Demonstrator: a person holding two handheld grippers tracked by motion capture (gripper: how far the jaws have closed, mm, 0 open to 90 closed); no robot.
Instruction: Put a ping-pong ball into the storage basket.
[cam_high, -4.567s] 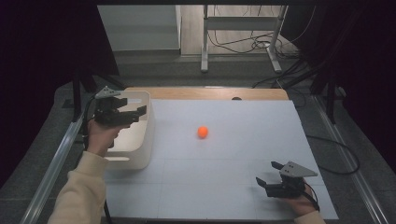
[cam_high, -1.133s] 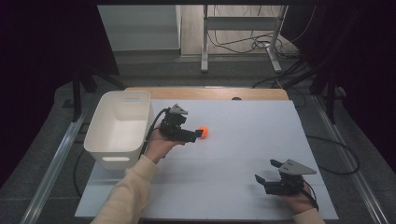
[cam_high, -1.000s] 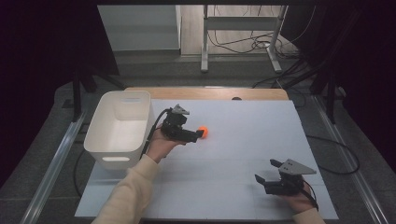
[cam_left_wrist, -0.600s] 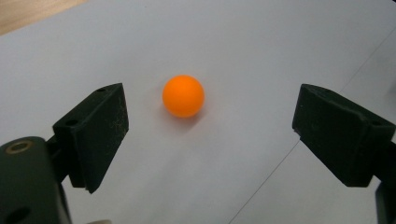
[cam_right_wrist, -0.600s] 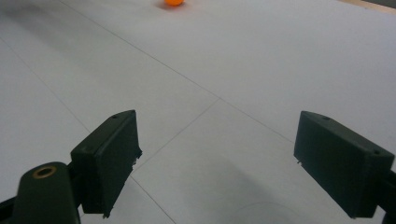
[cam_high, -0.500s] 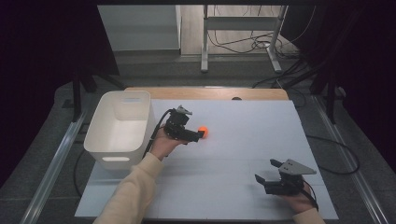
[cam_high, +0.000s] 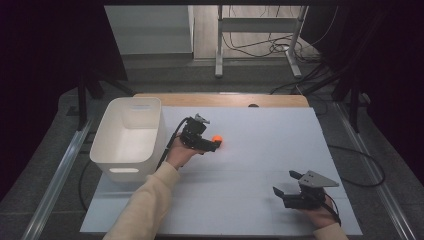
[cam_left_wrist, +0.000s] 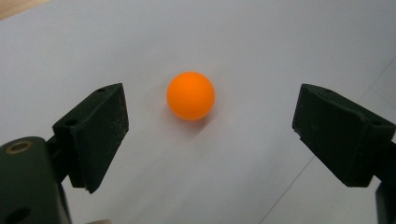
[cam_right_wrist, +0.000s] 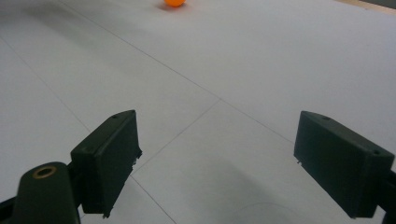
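Left gripper view: the ball (cam_left_wrist: 190, 95) is seen on the white table (cam_left_wrist: 261, 51), bracketed by the left gripper (cam_left_wrist: 210, 133), whose jaws are spread wide and touch nothing, presumably lined up for a pinch; the ball lies left of the table's middle, near the bin (cam_high: 129, 137) at the left edge; the right gripper (cam_right_wrist: 219, 163) is kept spread and idle near the front right corner.

A white-topped bench (cam_high: 260, 165) with a wooden far edge carries an orange ball (cam_high: 217, 139) near mid-bench and a white plastic bin (cam_high: 129, 137) at its left.
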